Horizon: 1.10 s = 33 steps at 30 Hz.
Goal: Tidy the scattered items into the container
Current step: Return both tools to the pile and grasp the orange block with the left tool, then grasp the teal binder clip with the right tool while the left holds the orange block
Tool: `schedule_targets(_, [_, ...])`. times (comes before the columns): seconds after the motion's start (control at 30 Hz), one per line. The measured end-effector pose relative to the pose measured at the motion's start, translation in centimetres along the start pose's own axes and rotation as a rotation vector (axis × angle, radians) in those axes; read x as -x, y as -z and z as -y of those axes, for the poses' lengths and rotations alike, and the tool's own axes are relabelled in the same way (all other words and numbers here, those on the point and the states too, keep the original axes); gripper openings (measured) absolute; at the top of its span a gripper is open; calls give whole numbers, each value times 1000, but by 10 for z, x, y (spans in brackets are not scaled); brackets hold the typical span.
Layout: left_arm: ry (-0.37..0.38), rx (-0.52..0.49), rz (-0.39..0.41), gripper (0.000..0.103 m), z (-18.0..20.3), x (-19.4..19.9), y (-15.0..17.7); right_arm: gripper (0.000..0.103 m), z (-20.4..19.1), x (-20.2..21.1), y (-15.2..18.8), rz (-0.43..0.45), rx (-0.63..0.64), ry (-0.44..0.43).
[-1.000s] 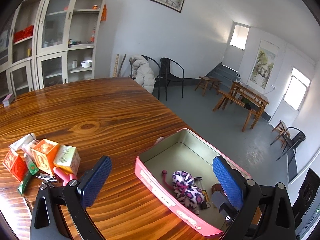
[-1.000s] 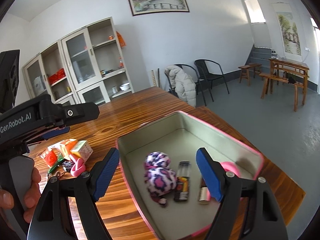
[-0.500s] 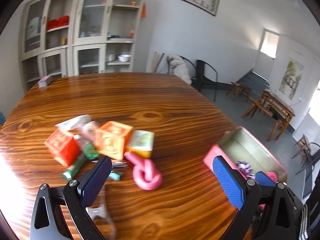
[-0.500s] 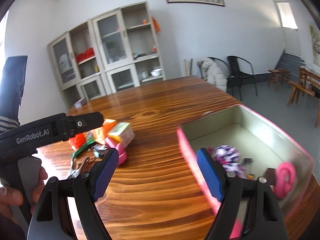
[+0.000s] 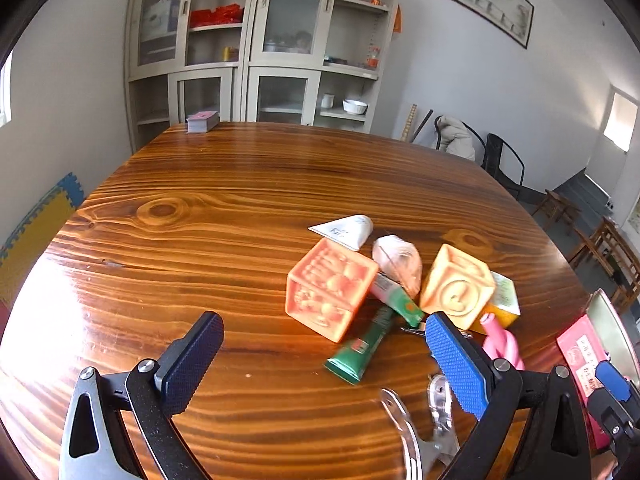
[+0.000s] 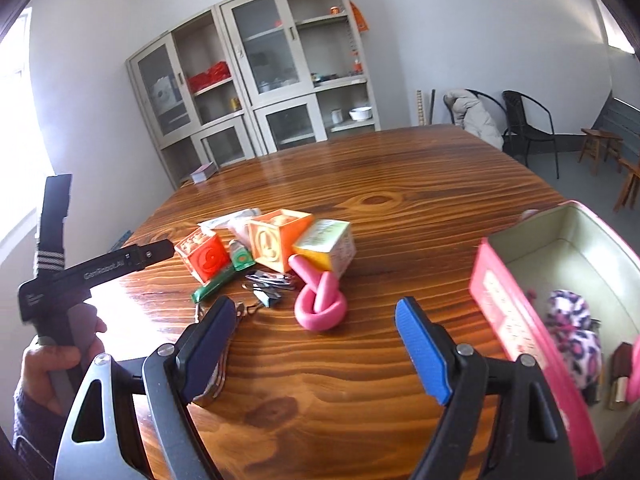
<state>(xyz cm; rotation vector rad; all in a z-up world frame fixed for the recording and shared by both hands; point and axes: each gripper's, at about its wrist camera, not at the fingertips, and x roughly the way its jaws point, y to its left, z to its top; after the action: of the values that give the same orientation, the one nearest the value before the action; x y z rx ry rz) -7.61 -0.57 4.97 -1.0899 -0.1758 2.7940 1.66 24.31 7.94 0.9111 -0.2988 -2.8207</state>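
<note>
1. Scattered items lay in a loose heap on the wooden table (image 5: 200, 208), toward the edge nearest the grippers: an orange-red block (image 5: 328, 288), a paler orange block (image 5: 456, 288), a small yellow-and-white box (image 6: 326, 242), a green tube (image 5: 362, 350), a white tube (image 5: 344, 230) and a crumpled pink wrapper (image 5: 398, 262), most of them touching one another.
2. A knotted pink tube (image 6: 318, 300) lay just beside the small box, on the side facing the tin.
3. Metal clips (image 6: 268, 280) sat between the green tube and the pink knot.
4. The pink tin (image 6: 516, 320) stood open near the table's right-hand edge, apart from the heap, holding a pink-and-black spotted pouch (image 6: 572, 328) and a few smaller things too cut off to identify.
5. The left gripper (image 5: 320, 360) hovered low over the table with its blue pads wide apart and nothing between them; the green tube's end lay ahead of the gap.
6. The right gripper (image 6: 316, 344) was likewise spread apart and empty, with the pink knot ahead of its gap.
7. A small card-like stack (image 5: 203, 121) rested at the table's far edge, well apart from everything else.
</note>
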Motion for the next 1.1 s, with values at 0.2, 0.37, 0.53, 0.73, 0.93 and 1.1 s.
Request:
schedule_targets(0.2, [6,-138,-47,102,5,-39,-10,85,-9,-17,1,-33,11,-9])
schedule_targets(0.37, [-4,-252,-64,102,18,-66,-16,85,-8,-29,4,-62,3,3])
schedule_targets(0.53, [21,-248,-130,93,12,-94,-21,85,-11,-36,7,-81,2,21])
schedule_targets(0.73, [90,-208,-178,57,-4,-99,-21,85,-28,-41,6,-98,26,-20])
schedule_targets(0.93, [30,-207,-165,57,-26,-80,-13,85,-34,-58,1,-180,-59,-270])
schedule_targets(1.1, [9,-158,-147,57,-54,-56,-9,74,-33,-84,2,-242,-108,-268])
